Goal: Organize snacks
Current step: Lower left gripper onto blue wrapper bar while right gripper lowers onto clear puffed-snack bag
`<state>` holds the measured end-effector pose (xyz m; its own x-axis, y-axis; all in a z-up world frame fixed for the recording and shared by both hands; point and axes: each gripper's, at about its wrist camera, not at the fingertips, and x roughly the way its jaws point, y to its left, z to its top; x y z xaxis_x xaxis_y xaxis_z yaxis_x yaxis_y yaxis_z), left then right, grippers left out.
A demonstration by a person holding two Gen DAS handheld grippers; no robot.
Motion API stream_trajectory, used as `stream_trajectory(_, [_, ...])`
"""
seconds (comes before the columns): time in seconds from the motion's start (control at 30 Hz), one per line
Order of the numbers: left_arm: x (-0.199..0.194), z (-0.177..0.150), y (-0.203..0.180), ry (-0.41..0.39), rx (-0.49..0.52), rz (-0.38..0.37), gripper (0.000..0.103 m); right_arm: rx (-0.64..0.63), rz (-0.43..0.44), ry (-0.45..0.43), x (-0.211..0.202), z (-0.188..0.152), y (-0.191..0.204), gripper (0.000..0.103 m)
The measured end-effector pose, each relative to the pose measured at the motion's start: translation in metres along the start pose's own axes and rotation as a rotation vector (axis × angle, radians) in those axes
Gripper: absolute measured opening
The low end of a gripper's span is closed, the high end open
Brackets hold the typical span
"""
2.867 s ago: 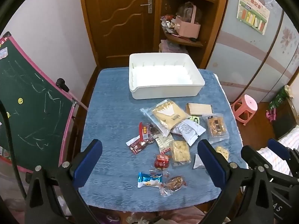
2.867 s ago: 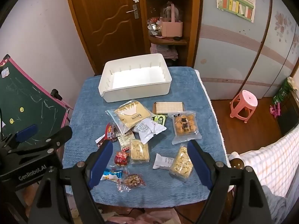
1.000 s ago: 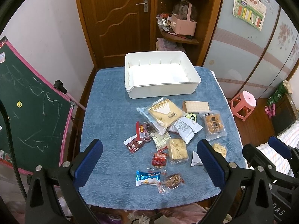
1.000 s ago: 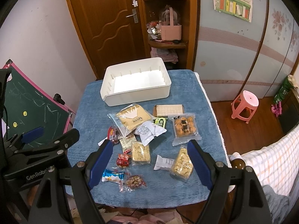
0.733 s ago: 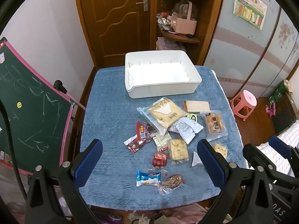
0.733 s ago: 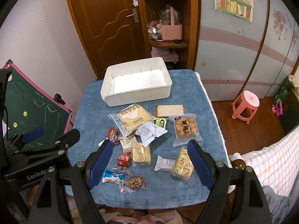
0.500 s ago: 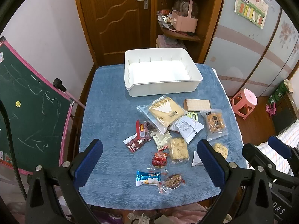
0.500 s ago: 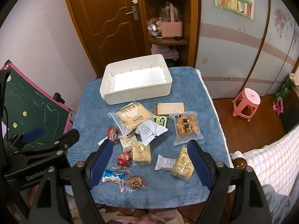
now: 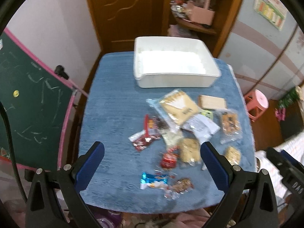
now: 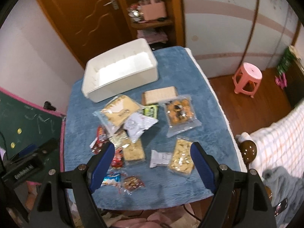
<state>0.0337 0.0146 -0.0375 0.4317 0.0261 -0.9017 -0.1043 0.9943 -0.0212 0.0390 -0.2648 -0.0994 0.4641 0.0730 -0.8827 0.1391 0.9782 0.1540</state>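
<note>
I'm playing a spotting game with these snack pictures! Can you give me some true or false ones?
1. The white bin has no snacks in it. True.
2. The blue cloth is bare. False: snack packets lie scattered on it.
3. The right hand-held gripper is squeezing a packet. False: its jaws stand open and hold nothing.
4. A pink stool stands on the floor beside the table. True.
5. The left hand-held gripper is open and holds nothing. True.
6. The chalkboard is red. False: it is green with a pink frame.
</note>
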Motion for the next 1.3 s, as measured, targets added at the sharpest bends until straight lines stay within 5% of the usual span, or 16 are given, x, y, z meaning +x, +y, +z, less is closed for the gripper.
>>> stream_trajectory(0.27, [0.052, -0.003, 0.032, 0.127, -0.048, 0.051, 0.100, 0.076, -0.073, 0.085, 0.044, 0.005, -0.040, 0.083])
stream_trajectory(0.47, [0.110, -0.032, 0.037, 0.289, 0.037, 0.021, 0.100, 0.153, -0.095, 0.203, 0.082, -0.004, -0.073, 0.083])
stream_trajectory(0.83, [0.161, -0.092, 0.008, 0.275, 0.495, -0.041, 0.100, 0.195, -0.101, 0.399, 0.149, -0.032, -0.093, 0.083])
stream_trajectory(1.3, [0.201, -0.133, -0.047, 0.303, 0.865, -0.070, 0.100, 0.212, -0.057, 0.485, 0.190, -0.045, -0.092, 0.082])
